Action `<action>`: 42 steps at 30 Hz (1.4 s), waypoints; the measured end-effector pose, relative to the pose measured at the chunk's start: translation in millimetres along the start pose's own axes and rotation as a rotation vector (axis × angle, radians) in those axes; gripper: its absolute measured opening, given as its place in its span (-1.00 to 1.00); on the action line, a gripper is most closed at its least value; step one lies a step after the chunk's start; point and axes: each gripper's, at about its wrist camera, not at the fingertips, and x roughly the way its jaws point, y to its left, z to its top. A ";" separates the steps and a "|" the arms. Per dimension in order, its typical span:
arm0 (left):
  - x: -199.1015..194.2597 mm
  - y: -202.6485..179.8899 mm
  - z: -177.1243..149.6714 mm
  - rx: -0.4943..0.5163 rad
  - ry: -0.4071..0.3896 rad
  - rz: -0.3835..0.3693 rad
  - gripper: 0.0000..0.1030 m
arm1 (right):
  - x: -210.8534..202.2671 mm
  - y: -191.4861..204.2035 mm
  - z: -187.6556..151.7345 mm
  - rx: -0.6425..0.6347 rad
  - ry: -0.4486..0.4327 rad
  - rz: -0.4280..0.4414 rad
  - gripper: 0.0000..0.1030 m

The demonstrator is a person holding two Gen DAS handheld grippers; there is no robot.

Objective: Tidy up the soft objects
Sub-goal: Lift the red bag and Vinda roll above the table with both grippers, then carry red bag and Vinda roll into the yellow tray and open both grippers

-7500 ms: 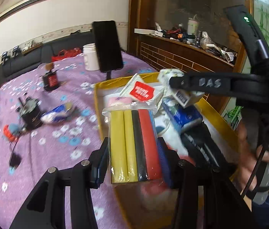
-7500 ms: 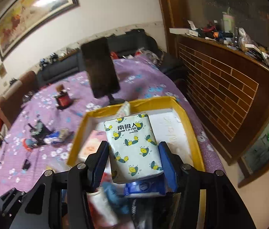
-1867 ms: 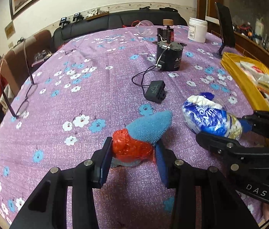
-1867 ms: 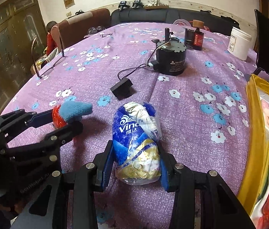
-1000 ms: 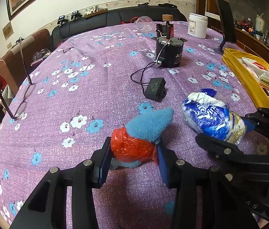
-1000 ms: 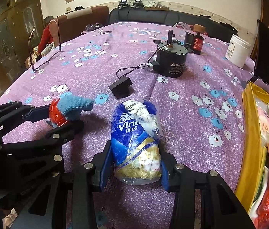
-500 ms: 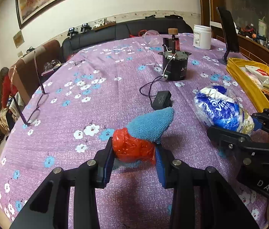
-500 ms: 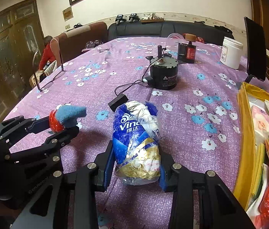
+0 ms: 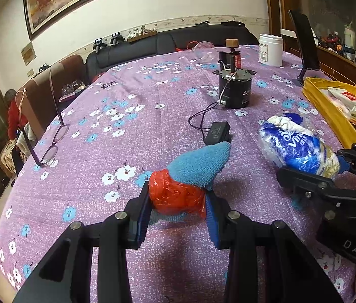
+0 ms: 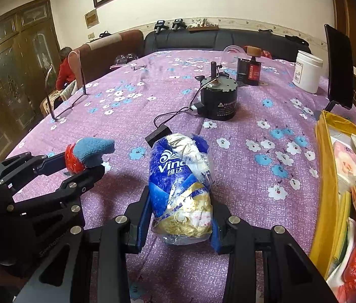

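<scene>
bundle and tissue pack, each pinched by a hand-held gripper, now ride higher above the tablecloth.

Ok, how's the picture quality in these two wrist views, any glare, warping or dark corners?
Left wrist view: strong fisheye bend, black corners, ceiling-light glare on the framed painting. Right wrist view: same warping, shiny highlights on the tissue pack wrapper, a soft shadow on the tablecloth under the left gripper.
</scene>
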 end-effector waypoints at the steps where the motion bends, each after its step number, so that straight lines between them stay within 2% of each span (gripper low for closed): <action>1: -0.4 0.8 -0.1 -0.004 -0.002 0.002 -0.28 | -0.5 -0.6 0.2 0.002 -0.001 -0.003 -0.19; 8: -4.2 4.1 -1.2 -0.041 0.003 0.025 -0.28 | -10.6 -11.5 0.6 0.035 -0.002 0.002 -0.19; 11: -8.0 -0.2 2.0 -0.048 0.016 0.001 -0.28 | -21.3 -20.0 0.6 0.051 -0.014 0.010 -0.19; 16: -27.8 -20.9 18.3 -0.032 -0.013 -0.049 -0.28 | -48.3 -47.3 4.2 0.106 -0.052 0.011 -0.19; 23: -45.9 -75.2 44.9 0.032 -0.026 -0.165 -0.28 | -88.1 -100.5 7.3 0.191 -0.116 -0.030 -0.19; 29: -53.1 -130.8 70.3 0.092 -0.038 -0.268 -0.28 | -118.3 -156.6 5.9 0.268 -0.152 -0.109 -0.19; 33: -51.7 -165.6 85.6 0.127 -0.045 -0.328 -0.28 | -132.6 -190.6 3.9 0.308 -0.158 -0.159 -0.19; 37: -39.4 -198.7 100.3 0.139 -0.011 -0.393 -0.28 | -144.4 -221.0 -1.2 0.347 -0.147 -0.204 -0.19; 42: -23.6 -231.6 113.4 0.162 0.018 -0.426 -0.28 | -147.6 -249.3 -6.6 0.374 -0.109 -0.249 -0.18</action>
